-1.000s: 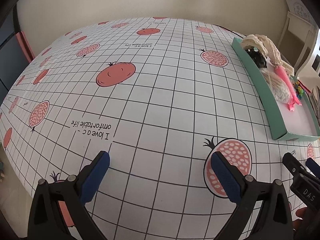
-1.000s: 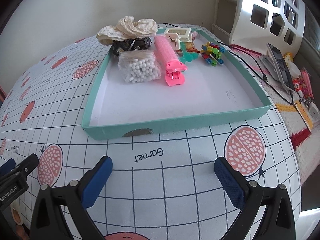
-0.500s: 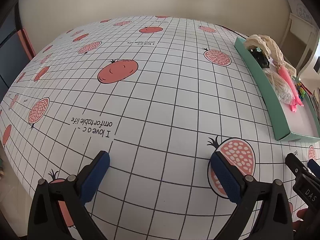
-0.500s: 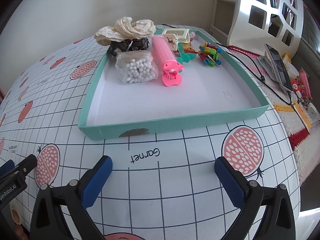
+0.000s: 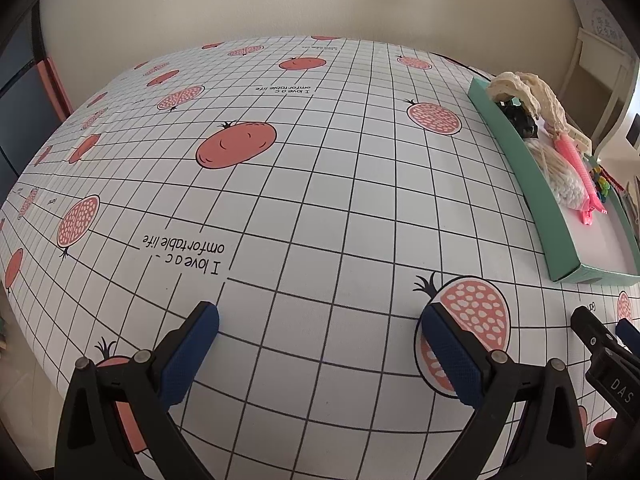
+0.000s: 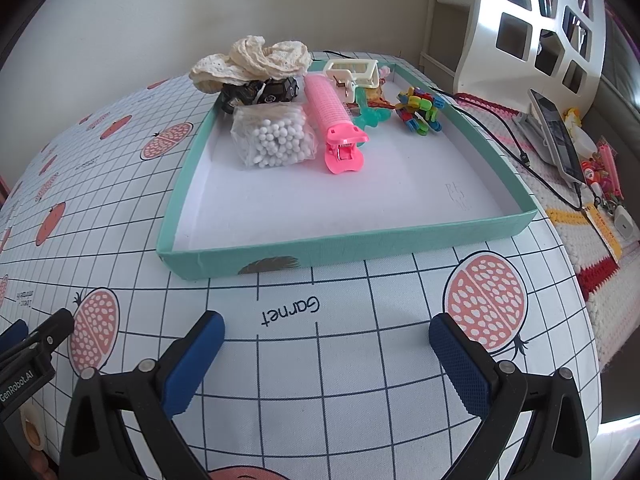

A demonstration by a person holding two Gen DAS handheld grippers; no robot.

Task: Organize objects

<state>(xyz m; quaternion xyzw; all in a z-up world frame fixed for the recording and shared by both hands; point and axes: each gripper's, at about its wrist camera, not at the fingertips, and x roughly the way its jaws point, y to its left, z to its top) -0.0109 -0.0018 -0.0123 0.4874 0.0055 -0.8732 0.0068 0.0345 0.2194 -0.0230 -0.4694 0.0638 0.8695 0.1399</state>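
A shallow teal tray [image 6: 360,240] sits on the checked tablecloth. At its far end lie a cream lace cloth [image 6: 256,60], a black toy car [image 6: 264,90], a bag of white beads [image 6: 274,136], a pink hair roller clip [image 6: 332,124], a cream clip [image 6: 354,72] and a bunch of coloured pegs [image 6: 420,110]. My right gripper [image 6: 326,340] stands open in front of the tray's near wall, holding nothing. My left gripper [image 5: 320,336] is open over bare cloth; the tray [image 5: 532,184] lies far to its right.
The tablecloth [image 5: 304,184] has red fruit prints and a grid. Right of the table are a white lattice shelf [image 6: 536,20], a phone [image 6: 556,136] with a black cable [image 6: 520,152], and small items on a knitted mat [image 6: 600,240]. A wall stands behind.
Both views have shifted only slightly; the right gripper sits a little nearer the tray. Both grippers stay open and nothing in the tray has moved.
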